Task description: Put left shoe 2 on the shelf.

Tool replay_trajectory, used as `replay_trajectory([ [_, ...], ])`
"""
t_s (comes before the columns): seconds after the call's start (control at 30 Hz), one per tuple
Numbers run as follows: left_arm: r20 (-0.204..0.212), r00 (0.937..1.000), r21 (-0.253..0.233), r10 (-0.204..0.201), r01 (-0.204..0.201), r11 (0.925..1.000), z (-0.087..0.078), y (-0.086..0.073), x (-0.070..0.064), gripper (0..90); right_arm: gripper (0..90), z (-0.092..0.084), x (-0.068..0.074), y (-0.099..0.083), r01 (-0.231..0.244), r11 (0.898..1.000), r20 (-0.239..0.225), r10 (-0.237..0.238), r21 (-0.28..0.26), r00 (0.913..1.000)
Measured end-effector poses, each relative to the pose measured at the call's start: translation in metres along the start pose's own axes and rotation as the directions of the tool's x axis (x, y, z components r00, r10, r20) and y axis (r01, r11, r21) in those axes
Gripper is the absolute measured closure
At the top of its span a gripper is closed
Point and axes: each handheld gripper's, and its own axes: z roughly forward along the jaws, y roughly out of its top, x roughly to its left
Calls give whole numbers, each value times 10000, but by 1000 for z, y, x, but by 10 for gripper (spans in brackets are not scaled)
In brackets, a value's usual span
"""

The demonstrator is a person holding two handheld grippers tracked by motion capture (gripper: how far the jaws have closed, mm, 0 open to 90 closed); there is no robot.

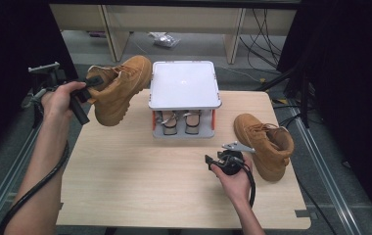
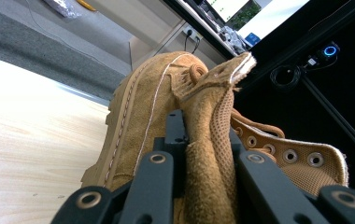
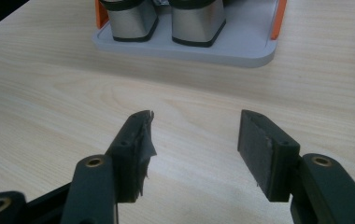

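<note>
Two tan boots: one (image 1: 266, 143) on table, one (image 1: 120, 88) in left tongs (image 2: 203, 154); right tongs (image 3: 192, 154) apart; perhaps two shoes (image 1: 179, 122) racked.

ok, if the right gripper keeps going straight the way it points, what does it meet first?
Probably the grey rack base with the pair of shoes; bare table lies between it and the open right gripper.

Grey floor (image 1: 184, 49), wooden table legs (image 1: 113, 34)

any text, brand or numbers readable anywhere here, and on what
None can be read.
The held boot and the boot on the table show no brand mark.
The grey shoe rack has a blank top.
The monitor screens in the left gripper view are too blurred to read.
</note>
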Motion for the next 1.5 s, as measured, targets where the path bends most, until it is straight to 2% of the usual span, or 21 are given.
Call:
replay_trajectory([
  [0.03,15,10000,10,-55,55,10000,1,0,-1,803,457,0,4,-1,-387,9992,-18,387,-18,9992],
  [0.07,26,10000,14,-85,85,10000,2,1,-2,803,456,0,3,-1,-273,9996,116,272,113,9996],
  [0.13,-20,10000,11,-26,27,10000,3,2,-2,803,456,1,3,-1,-278,9996,-42,278,85,9996],
  [0.37,24,9999,-9,-158,158,9999,9,3,-6,802,457,1,4,-1,-265,9995,30,264,149,9996],
  [0.5,-77,10000,-17,-36,36,10000,13,4,-8,801,456,2,4,-2,-255,9996,-11,256,136,9997],
  [0.53,-24,10000,0,-52,52,10000,14,4,-9,802,457,2,1,-1,66,9999,83,-67,101,9999],
  [0.6,43,9999,38,-149,149,9999,16,5,-11,801,456,3,0,-1,36,10000,2,-36,41,10000],
  [0.67,-4,10000,40,12,-12,10000,18,6,-12,801,456,2,0,-1,41,10000,-78,-40,20,10000],
  [0.7,53,9999,42,-86,86,10000,19,6,-14,801,456,3,0,-1,35,10000,-102,-35,-12,9999],
  [0.77,29,10000,18,66,-66,10000,21,6,-16,800,457,2,2,-2,-319,9995,-100,319,47,9994],
  [0.8,61,10000,14,-57,57,10000,22,7,-18,800,456,2,2,-2,-296,9996,-102,297,40,9995],
  [0.87,59,9999,13,85,-85,10000,23,7,-19,800,456,2,1,-2,-137,9999,-37,137,30,9999],
  [0.93,118,9999,9,-33,33,10000,25,8,-22,800,456,1,0,-1,-51,10000,61,50,64,10000],
  [1.0,155,9999,25,-74,74,10000,26,8,-24,800,456,2,1,-1,-154,9999,-15,154,12,9999],
  [1.07,40,10000,44,19,-20,10000,27,9,-26,799,456,2,0,-2,-133,9999,-31,133,10,9999],
  [1.13,113,9999,62,106,-107,9999,29,9,-29,799,456,2,0,-1,-122,9999,-20,122,4,9999],
  [1.23,189,9998,57,114,-115,9999,32,10,-32,798,456,0,0,-1,-111,9999,109,110,57,9999],
  [1.43,173,9998,102,51,-52,9999,41,11,-39,797,456,1,0,-1,-230,9997,-13,230,19,9997],
  [1.5,199,9998,122,12,-14,9999,44,10,-40,796,456,0,0,-1,-129,9999,35,129,-30,9999],
])
